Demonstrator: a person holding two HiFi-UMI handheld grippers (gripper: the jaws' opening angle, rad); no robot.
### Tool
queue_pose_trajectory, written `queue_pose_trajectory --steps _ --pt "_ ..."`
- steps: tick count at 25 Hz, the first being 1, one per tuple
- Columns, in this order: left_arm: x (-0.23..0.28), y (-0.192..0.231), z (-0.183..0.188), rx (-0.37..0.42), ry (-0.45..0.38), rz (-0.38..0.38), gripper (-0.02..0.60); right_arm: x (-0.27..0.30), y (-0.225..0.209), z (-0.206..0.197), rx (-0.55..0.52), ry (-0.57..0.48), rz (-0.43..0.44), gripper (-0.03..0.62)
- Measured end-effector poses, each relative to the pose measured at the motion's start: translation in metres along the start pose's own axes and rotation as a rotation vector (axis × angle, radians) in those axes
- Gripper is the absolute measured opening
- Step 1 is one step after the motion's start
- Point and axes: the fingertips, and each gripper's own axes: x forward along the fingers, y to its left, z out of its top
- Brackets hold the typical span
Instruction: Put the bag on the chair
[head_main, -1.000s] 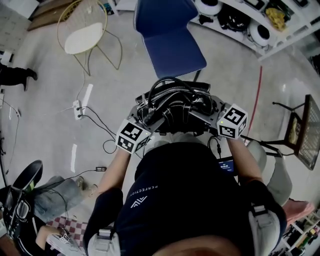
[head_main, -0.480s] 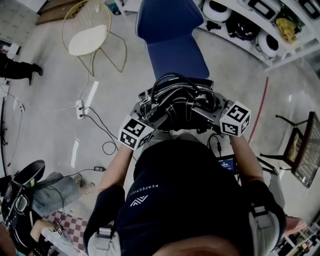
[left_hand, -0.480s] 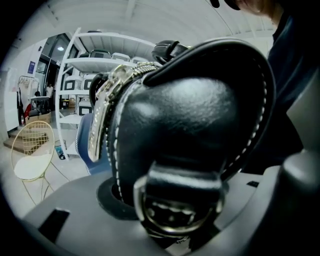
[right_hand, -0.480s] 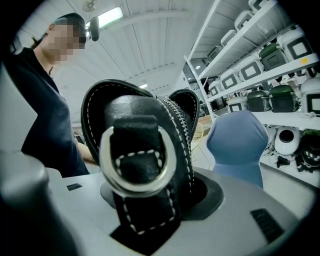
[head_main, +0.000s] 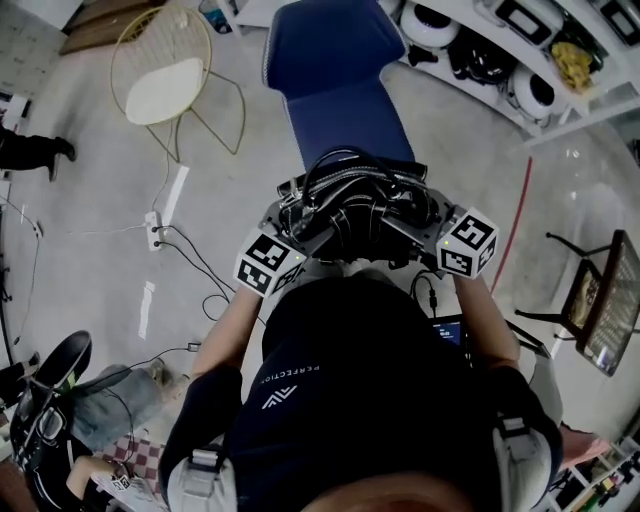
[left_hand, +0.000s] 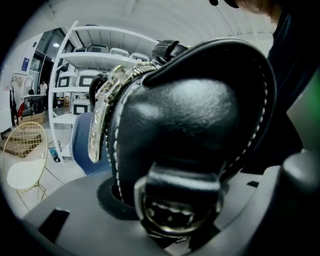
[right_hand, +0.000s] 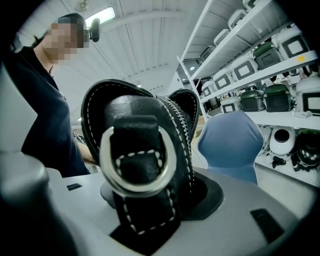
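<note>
A black leather bag (head_main: 355, 210) with white stitching, a metal zip and looped handles hangs in the air between my two grippers. My left gripper (head_main: 297, 228) is shut on the bag's left end, where a metal ring (left_hand: 180, 212) fills the left gripper view. My right gripper (head_main: 418, 218) is shut on the right end, at its strap ring (right_hand: 134, 160). The blue chair (head_main: 340, 90) stands just beyond the bag, and its seat's near edge meets the bag in the head view. Its backrest (right_hand: 231, 142) shows behind the bag in the right gripper view.
A gold wire chair with a white cushion (head_main: 160, 75) stands at the left of the blue chair. A power strip and cables (head_main: 155, 222) lie on the floor. White shelves with appliances (head_main: 500, 50) run behind. A dark wire stand (head_main: 600, 295) is at the right.
The bag and both grippers have come closer to the blue chair, whose seat edge now meets the bag in the head view. Both grips are unchanged.
</note>
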Motion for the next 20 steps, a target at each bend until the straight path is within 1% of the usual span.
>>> queue_pose_trajectory --steps 3,8,12,16,20 --pt "0.005 0.021 0.005 -0.001 0.01 -0.016 0.282 0.013 -0.014 0.009 0.008 -0.003 -0.01 0.232" --pt "0.008 0.037 0.004 0.005 0.018 -0.02 0.282 0.026 -0.023 0.011 0.024 -0.003 -0.015 0.232" --pt "0.007 0.067 0.005 0.008 0.029 -0.029 0.282 0.051 -0.036 0.021 0.041 0.005 -0.022 0.232" --pt "0.006 0.098 0.006 -0.007 0.023 -0.047 0.282 0.078 -0.048 0.032 0.04 0.024 -0.037 0.232" --pt "0.004 0.125 0.004 -0.006 0.026 -0.064 0.282 0.102 -0.056 0.039 0.039 0.024 -0.053 0.232"
